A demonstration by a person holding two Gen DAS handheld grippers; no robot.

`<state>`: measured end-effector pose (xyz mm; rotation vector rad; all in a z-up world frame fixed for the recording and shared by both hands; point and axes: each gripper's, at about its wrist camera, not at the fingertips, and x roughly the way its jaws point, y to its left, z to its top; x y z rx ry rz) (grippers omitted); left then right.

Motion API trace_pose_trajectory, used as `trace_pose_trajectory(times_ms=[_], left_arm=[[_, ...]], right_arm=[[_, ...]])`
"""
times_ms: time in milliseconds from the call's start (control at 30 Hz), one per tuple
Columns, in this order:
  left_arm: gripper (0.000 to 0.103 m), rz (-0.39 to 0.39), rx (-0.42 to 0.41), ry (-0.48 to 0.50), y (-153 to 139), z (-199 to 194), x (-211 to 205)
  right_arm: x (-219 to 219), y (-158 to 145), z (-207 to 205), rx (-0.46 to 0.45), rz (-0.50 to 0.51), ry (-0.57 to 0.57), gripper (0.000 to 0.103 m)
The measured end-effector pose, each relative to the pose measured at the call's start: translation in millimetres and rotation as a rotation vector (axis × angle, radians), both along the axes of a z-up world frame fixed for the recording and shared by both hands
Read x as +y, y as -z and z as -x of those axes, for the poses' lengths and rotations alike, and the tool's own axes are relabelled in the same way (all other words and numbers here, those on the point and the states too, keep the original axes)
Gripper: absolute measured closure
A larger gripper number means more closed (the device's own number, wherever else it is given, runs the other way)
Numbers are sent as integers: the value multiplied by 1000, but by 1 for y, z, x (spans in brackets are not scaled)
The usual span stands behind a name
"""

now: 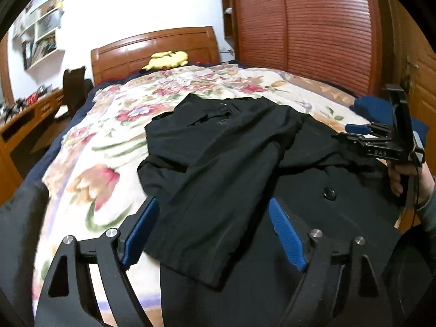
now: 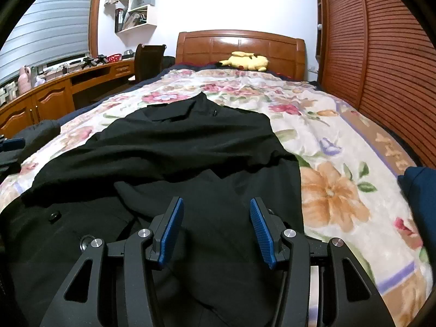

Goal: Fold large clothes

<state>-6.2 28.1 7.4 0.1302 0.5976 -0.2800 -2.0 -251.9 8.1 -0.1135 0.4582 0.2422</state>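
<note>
A large black coat lies spread on the floral bedspread, collar toward the headboard, one sleeve folded across its front. My left gripper is open and empty, hovering over the folded sleeve's cuff. My right gripper is open and empty above the coat's lower right part. It also shows in the left wrist view at the coat's right edge, held in a hand. The coat has black buttons.
A yellow plush toy lies by the wooden headboard. A slatted wardrobe stands along the right. A desk and chair stand left. Dark blue fabric lies at the bed's right edge.
</note>
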Motion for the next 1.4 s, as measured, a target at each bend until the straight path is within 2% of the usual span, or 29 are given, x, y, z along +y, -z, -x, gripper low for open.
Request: trace_pose_trajectory(times_ms=[167,433,633,867,1067,1233,1400], left_arm=[[20,-3,5,-59,10,6,17],[20,11,18,-98,23,19,43],[20,15,27,-113,33,33,49],[20,44,57,-116,42,46,49],[20,37,58,-124,44,58,47],[20,25,61,-135,46,67,46],[20,12,71,-142,50,69,45]], right_arm=[[1,-5,0,-7,8,0,50],[3,-11,11,-14,41,-25,50],[-11,-4,27,35,70,-18,50],[-30,10,38,153,75,-21,50],[-34,28,38,247,77,-21,49],[-39,34,38,238,42,-26,46],[-36,35,41,225,73,-36,44]])
